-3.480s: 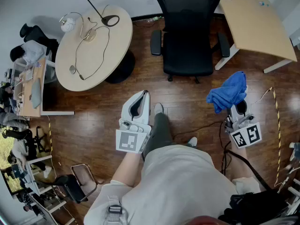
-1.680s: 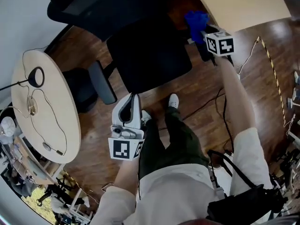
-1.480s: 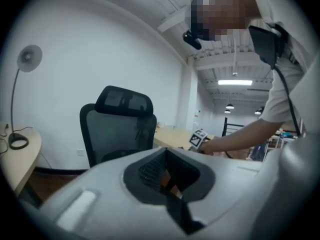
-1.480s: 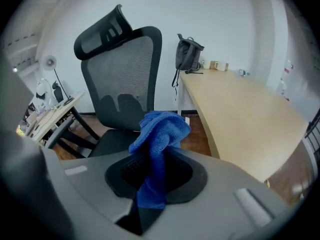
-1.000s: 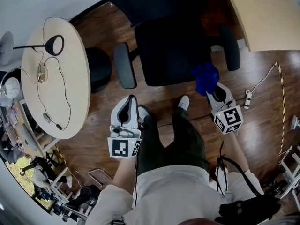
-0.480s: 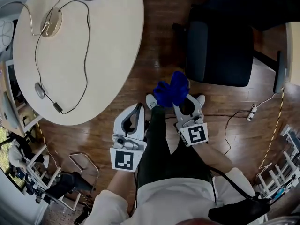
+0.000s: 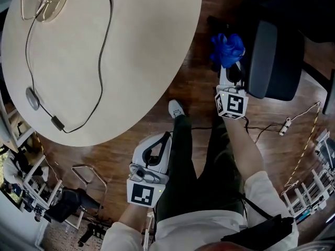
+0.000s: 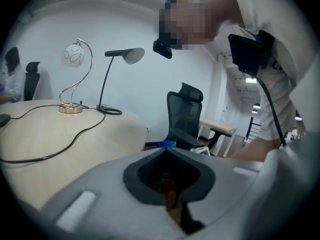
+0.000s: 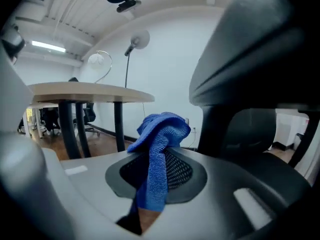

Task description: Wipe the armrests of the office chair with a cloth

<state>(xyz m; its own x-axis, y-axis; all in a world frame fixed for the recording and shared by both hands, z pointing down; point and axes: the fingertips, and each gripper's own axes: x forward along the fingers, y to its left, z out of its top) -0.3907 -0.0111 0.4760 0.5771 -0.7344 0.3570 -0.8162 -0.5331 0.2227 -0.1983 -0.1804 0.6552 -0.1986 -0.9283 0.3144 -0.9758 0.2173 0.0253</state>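
Right gripper view: blue cloth [image 9: 159, 149] bunched, pinched.

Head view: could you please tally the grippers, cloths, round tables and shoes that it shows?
grippers: 2, the left gripper and the right gripper
blue cloth: 1, held in the right gripper's jaws
round table: 1
shoe: 1
total: 5

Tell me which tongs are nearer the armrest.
Right. The right tongs, shut on the cloth, sit just beside the armrest; the left tongs hang back by the person's leg, well away.
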